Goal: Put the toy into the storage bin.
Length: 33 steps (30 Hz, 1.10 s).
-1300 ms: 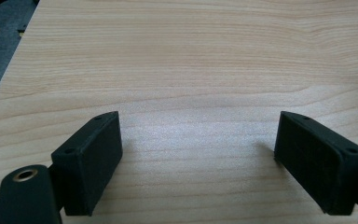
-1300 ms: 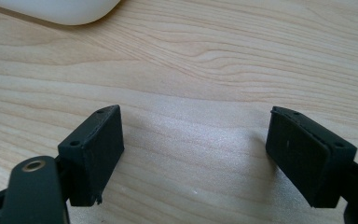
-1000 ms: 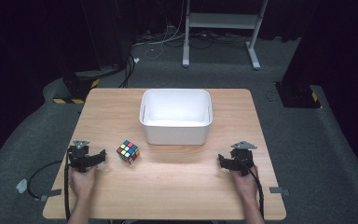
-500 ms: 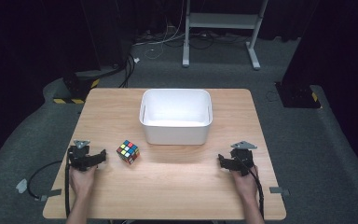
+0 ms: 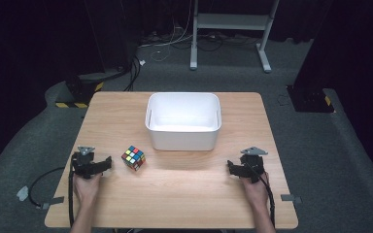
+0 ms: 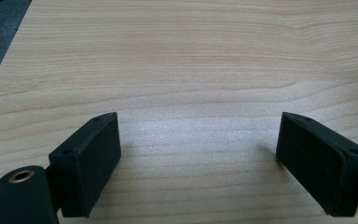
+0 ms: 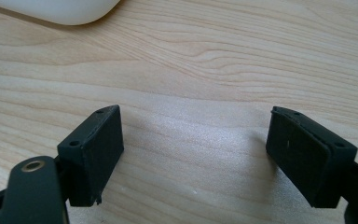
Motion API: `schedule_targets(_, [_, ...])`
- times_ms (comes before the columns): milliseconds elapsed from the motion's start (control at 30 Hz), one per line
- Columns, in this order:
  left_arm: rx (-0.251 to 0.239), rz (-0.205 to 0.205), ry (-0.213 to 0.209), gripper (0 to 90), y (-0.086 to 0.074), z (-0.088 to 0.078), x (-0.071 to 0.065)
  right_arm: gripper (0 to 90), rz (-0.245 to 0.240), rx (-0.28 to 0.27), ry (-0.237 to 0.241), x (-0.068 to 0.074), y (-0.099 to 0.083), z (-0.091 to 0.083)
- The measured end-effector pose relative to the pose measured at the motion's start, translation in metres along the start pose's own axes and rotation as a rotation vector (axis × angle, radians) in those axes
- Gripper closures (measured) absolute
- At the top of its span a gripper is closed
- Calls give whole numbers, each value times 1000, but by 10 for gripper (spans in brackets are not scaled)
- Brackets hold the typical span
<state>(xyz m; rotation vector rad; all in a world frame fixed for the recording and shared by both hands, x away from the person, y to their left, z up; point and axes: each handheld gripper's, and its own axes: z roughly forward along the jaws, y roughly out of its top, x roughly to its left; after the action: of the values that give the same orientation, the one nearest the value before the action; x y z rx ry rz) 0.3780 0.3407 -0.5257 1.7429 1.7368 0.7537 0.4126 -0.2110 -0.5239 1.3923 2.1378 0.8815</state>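
Fingers (image 6: 91, 168) of both grippers stand apart, empty; the left's just widened.

- High view: from above the near edge, facing forward and down across the whole table (image 5: 184, 194).
- Gripper views: low, close over the tabletop between each pair of jaws; the wood surface is common ground.
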Motion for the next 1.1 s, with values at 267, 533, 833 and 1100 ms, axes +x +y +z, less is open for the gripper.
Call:
schedule_targets(267, [-10, 15, -22, 125, 4, -9, -4, 188, 0, 0, 0, 0, 0, 0])
schedule_targets(533, [-14, 25, -38, 114, 4, -17, -5, 188, -1, 0, 0, 0, 0, 0])
schedule_targets(833, [-27, 23, -67, 94, 5, -28, -4, 189, -2, -1, -1, 0, 0, 0])
schedule_targets(1100, [-41, 17, -92, 91, 3, -38, -2, 188, -2, -1, -1, 0, 0, 0])
